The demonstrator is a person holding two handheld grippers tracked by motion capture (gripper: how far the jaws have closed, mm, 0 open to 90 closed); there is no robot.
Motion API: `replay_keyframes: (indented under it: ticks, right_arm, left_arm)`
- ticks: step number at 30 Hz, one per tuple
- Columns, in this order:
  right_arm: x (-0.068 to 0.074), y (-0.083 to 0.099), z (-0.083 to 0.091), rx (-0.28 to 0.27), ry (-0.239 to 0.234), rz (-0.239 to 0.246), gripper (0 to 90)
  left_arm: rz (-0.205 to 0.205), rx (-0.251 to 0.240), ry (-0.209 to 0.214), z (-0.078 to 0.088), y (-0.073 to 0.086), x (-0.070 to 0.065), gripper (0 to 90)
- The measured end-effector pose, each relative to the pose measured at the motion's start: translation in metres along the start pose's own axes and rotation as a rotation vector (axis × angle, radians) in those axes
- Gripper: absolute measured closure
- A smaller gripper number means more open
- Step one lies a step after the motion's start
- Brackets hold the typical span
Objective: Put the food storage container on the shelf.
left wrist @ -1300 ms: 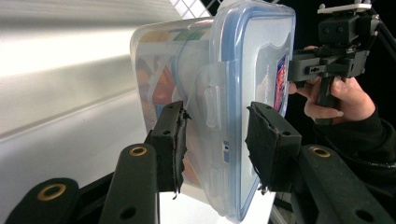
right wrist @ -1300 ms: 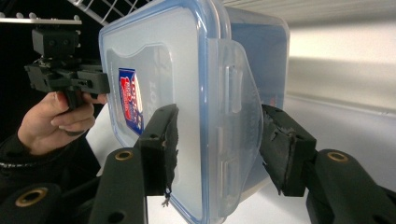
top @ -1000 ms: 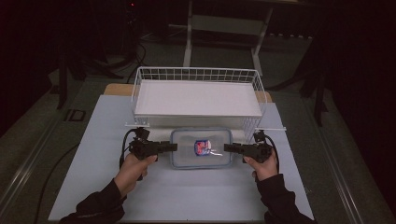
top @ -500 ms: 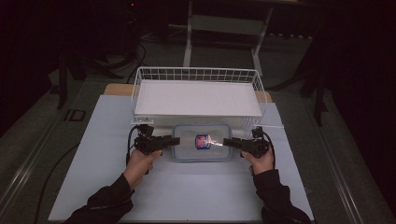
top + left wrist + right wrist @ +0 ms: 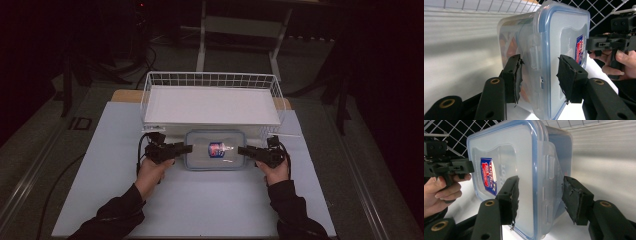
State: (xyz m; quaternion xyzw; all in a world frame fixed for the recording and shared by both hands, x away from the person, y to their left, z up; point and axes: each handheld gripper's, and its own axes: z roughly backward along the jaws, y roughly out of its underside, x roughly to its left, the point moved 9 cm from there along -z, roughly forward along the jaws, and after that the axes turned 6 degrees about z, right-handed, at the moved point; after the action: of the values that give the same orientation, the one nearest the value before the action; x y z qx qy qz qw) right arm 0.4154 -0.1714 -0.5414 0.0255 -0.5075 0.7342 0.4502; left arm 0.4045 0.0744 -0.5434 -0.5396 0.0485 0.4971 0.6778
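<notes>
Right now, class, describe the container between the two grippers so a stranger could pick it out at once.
Start at the white wire basket at the far side of the table. Just in front of it lies a clear plastic box with a blue-rimmed lid. A red and blue label on the lid marks it, with the left gripper and right gripper at its ends.

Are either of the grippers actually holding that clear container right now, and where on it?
Not clearly. Both the left gripper and the right gripper straddle the latch ends of the lidded container, one at each side, but gaps show beside the pads, so neither grips it.
</notes>
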Motion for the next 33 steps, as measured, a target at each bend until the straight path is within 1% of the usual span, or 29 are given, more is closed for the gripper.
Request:
replay_keyframes:
  ticks: [5, 7, 8, 9, 10, 11, 12, 14, 16, 17, 18, 20, 21, 22, 23, 24, 26, 28, 31, 33]
  right_arm:
    - [0.000, -0.002, 0.000, -0.020, 0.001, -0.009, 47.7]
    - [-0.001, -0.002, -0.001, -0.038, -0.001, -0.002, 47.3]
    - [-0.001, -0.002, -0.001, -0.044, 0.002, -0.003, 46.8]
    - [-0.002, -0.002, -0.002, -0.050, 0.015, 0.004, 46.5]
    - [-0.003, -0.002, -0.003, -0.056, 0.035, 0.014, 46.4]
    - [-0.003, -0.003, -0.004, -0.065, 0.047, 0.026, 46.2]
    - [-0.004, -0.003, -0.004, -0.072, 0.054, 0.026, 46.4]
    - [-0.004, -0.004, -0.005, -0.080, 0.064, 0.026, 46.6]
    - [-0.003, -0.005, -0.005, -0.082, 0.067, 0.015, 46.6]
    - [-0.004, -0.005, -0.005, -0.088, 0.071, 0.014, 46.5]
    - [-0.005, -0.006, -0.006, -0.091, 0.083, 0.025, 46.1]
    - [-0.005, -0.007, -0.007, -0.097, 0.092, 0.013, 46.0]
    - [-0.005, -0.007, -0.007, -0.095, 0.095, 0.006, 45.9]
    - [-0.005, -0.008, -0.007, -0.098, 0.104, 0.016, 45.6]
    - [-0.006, -0.009, -0.008, -0.102, 0.114, 0.026, 45.4]
    - [-0.008, -0.010, -0.008, -0.108, 0.123, 0.035, 45.2]
    - [-0.009, -0.010, -0.009, -0.110, 0.130, 0.032, 44.5]
    - [-0.010, -0.012, -0.009, -0.115, 0.145, 0.046, 43.5]
    - [-0.011, -0.013, -0.010, -0.117, 0.160, 0.043, 42.3]
    - [-0.009, -0.012, -0.009, -0.105, 0.170, 0.040, 40.9]
  left_arm:
    - [-0.014, -0.014, -0.004, 0.000, -0.001, 0.000, 53.0]
    - [-0.019, -0.017, -0.004, -0.001, -0.001, 0.001, 52.7]
    - [-0.025, -0.014, -0.017, -0.002, 0.000, 0.002, 52.3]
    - [-0.038, -0.015, -0.031, -0.003, 0.002, 0.002, 51.5]
    - [-0.038, -0.033, -0.031, -0.005, 0.003, 0.000, 49.8]
    - [-0.038, -0.038, -0.024, -0.005, 0.003, 0.001, 48.9]
    - [-0.034, -0.042, -0.019, -0.005, 0.002, 0.002, 49.0]
    - [-0.044, -0.047, -0.028, -0.005, 0.002, 0.003, 48.3]
    - [-0.033, -0.062, -0.026, -0.006, 0.002, 0.004, 47.9]
    - [-0.032, -0.083, -0.040, -0.006, 0.002, 0.004, 46.9]
    - [-0.037, -0.098, -0.055, -0.006, 0.001, 0.004, 45.7]
    - [-0.030, -0.113, -0.069, -0.007, -0.001, 0.006, 44.7]
    - [-0.038, -0.126, -0.083, -0.007, -0.002, 0.007, 44.3]
    - [-0.058, -0.137, -0.101, -0.007, -0.003, 0.007, 44.4]
    - [-0.068, -0.145, -0.117, -0.008, -0.004, 0.008, 44.3]
    - [-0.067, -0.150, -0.124, -0.009, -0.005, 0.008, 43.3]
    - [-0.071, -0.163, -0.137, -0.010, -0.006, 0.008, 43.6]
    - [-0.099, -0.171, -0.152, -0.010, -0.008, 0.008, 43.8]
    - [-0.102, -0.175, -0.162, -0.011, -0.008, 0.007, 43.7]
    - [-0.101, -0.173, -0.171, -0.009, -0.008, 0.006, 43.6]
